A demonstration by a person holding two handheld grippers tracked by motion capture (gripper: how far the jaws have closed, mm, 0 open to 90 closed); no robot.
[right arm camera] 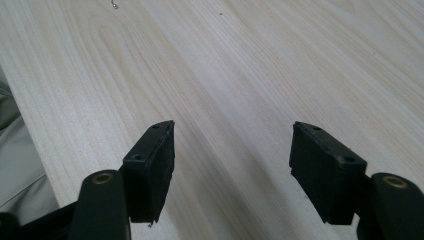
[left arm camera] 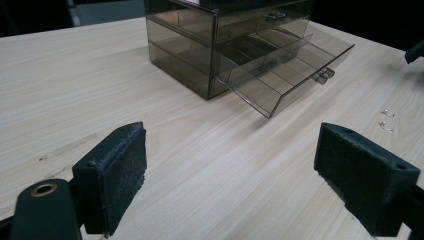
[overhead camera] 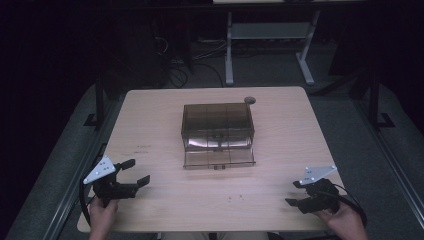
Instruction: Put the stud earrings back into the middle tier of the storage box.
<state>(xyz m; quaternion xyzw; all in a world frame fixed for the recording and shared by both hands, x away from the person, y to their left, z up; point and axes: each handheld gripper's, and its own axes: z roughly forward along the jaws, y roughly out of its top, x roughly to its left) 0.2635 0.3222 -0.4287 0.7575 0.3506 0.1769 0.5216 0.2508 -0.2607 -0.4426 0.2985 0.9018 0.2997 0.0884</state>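
High view: smoky translucent plastic drawer box [overhead camera: 217, 134], boxy, seemingly empty.

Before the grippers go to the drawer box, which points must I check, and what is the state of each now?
1. Left gripper jaws open, nothing between: ok.
2. Right gripper jaws open, nothing between: ok.
3. Bottom drawer of the smoky drawer box pulled out: ok.
4. Upper drawer shut: ok.
5. Open drawer's contents: cannot tell.
6. Small clear bits on the table, near the right gripper's way: not ok.
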